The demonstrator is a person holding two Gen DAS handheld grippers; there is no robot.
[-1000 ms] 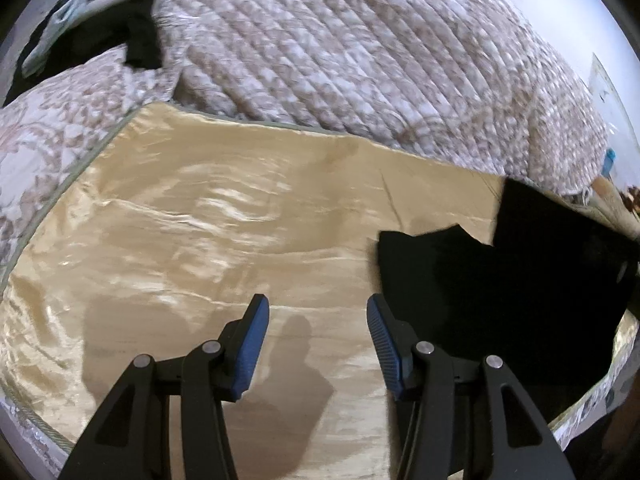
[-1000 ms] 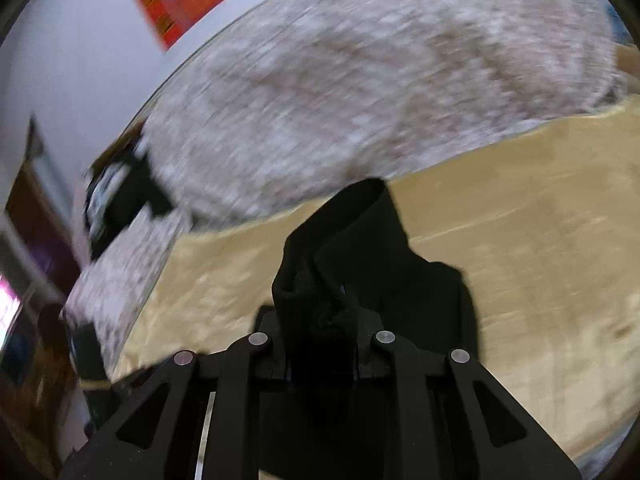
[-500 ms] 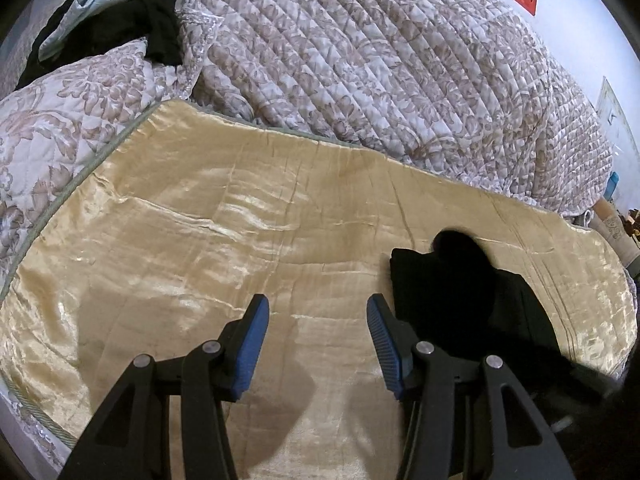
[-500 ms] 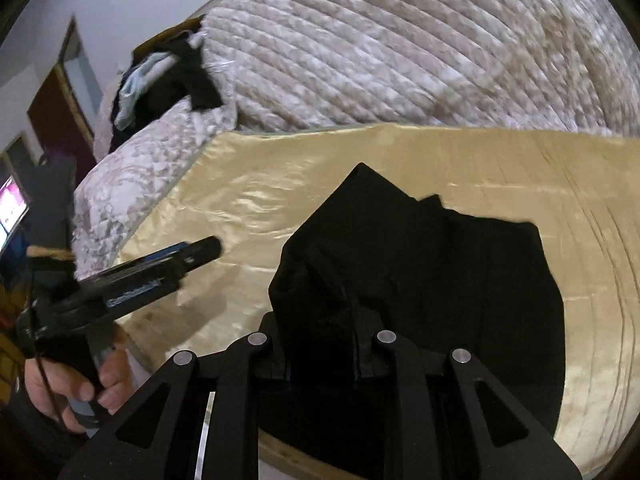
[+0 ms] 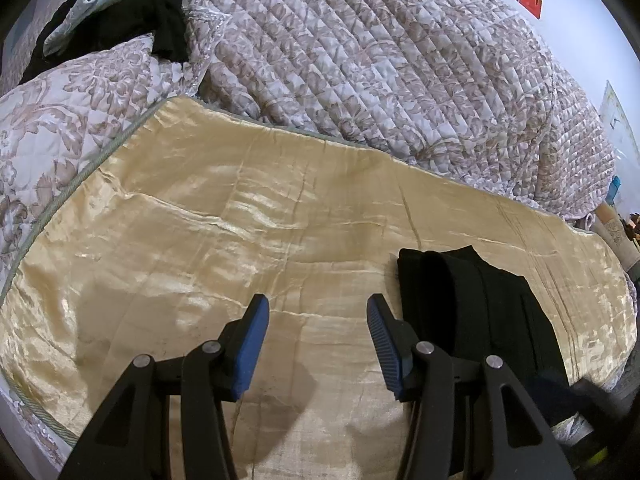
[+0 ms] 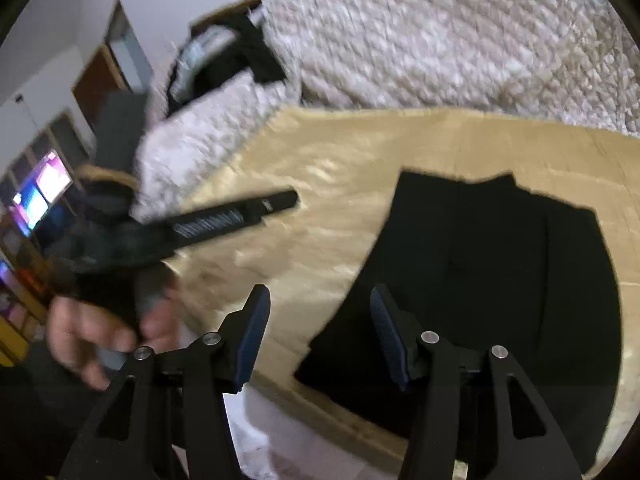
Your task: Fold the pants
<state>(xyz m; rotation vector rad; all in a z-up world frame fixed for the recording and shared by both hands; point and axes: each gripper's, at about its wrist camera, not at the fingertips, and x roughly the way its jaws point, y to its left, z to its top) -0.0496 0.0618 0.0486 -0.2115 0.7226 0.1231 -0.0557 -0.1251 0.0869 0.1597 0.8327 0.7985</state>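
Right wrist: right gripper point(image 6: 316, 332) now spread wide, no longer clamping black pants point(image 6: 500, 280), lying folded at right of frame on gold sheet point(image 6: 340, 152). Left gripper point(image 5: 316, 334) spread, empty. Fold apparently finished.

The bed point(image 5: 60, 128) was covered by a quilted floral spread. A shiny gold cloth point(image 5: 224, 240) lay flat over its near part, creased, with a grey-green piped edge on the left. On the cloth, toward its right end, black pants point(image 5: 472, 312) lay folded into a flat block reaching to the near edge. Behind the cloth a bulky quilt point(image 5: 380, 60) was heaped on the bed, and dark and pale-blue clothes point(image 5: 120, 20) were piled at the far left corner.
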